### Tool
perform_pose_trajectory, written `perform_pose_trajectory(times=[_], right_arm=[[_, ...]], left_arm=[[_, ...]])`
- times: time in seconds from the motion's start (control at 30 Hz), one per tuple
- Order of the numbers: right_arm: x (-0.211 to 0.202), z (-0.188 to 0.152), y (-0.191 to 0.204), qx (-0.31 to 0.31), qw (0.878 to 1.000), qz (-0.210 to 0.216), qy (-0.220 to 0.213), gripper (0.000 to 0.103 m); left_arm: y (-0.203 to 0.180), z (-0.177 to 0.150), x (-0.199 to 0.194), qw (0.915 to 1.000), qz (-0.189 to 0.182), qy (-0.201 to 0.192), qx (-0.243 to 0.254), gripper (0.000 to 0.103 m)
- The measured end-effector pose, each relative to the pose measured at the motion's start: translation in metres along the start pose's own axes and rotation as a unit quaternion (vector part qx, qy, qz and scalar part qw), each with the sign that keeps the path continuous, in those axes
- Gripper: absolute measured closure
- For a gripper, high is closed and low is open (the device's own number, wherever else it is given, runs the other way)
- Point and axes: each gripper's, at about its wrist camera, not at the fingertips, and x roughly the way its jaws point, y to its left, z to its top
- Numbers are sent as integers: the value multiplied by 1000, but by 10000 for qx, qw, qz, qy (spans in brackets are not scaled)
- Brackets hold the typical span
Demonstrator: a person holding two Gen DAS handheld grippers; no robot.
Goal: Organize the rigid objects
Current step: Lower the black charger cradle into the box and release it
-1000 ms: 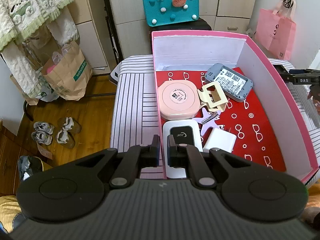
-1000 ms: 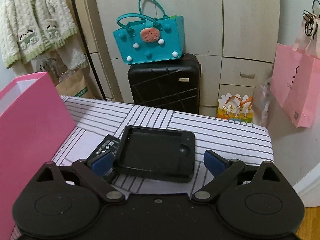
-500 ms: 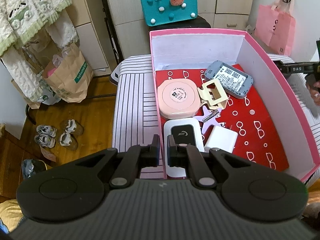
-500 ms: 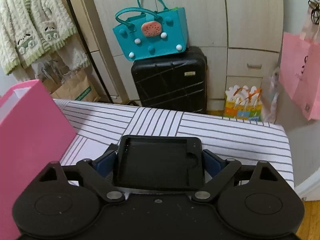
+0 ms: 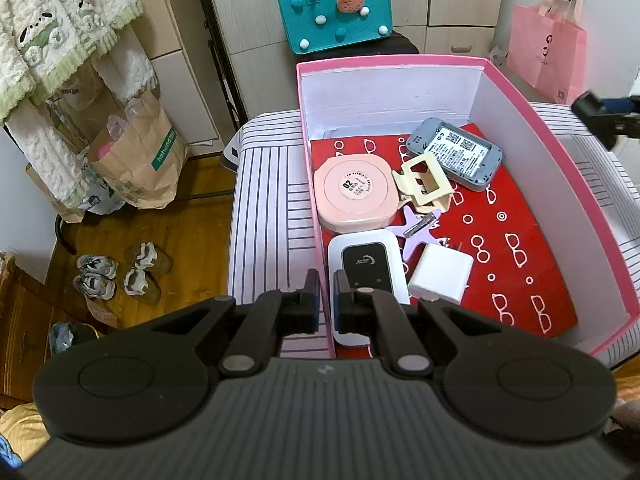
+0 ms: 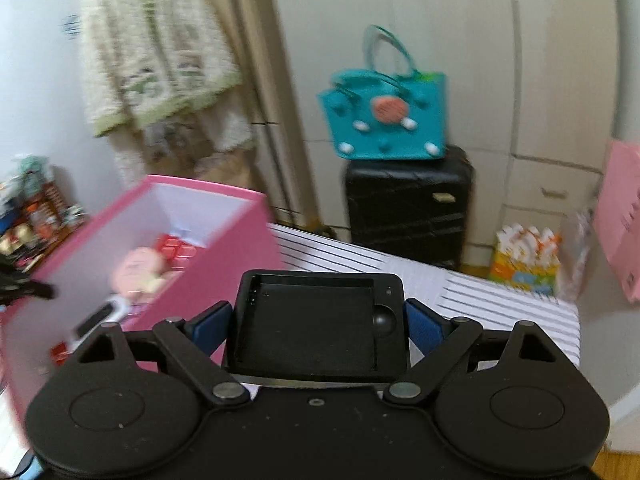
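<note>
Handling note: black tray (image 6: 320, 322), rigid, light and smooth-walled, sits low centre of the right wrist view, right gripper (image 6: 319, 326) fingers clamped across its short sides, beside pink box (image 6: 240, 240); left gripper (image 5: 327, 300) closed on the box wall.

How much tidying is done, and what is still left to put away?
Six things already lie in the pink box, like the round pink case and white charger. The right claw grips a black tray beside the box. The left claw pinches the box's wall. The tray still needs dropping in.
</note>
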Motion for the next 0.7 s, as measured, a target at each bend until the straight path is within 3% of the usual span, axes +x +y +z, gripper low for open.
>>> perform_pose_trajectory(times=[0.3,0.43,0.7], right_arm=[[-29,21,75,-860,9950,500,-85,9],[-29,27,101,-1095,9908,791,-47,9],[-13,32,151,-2015,9750,921,183,9]], left_arm=[[-2,-1,-3,10000,27,-63,72,97],[-3,-2,-3,9999,26,-82,95,97],[-3,-2,-4,9998,-10,-44,189,97]])
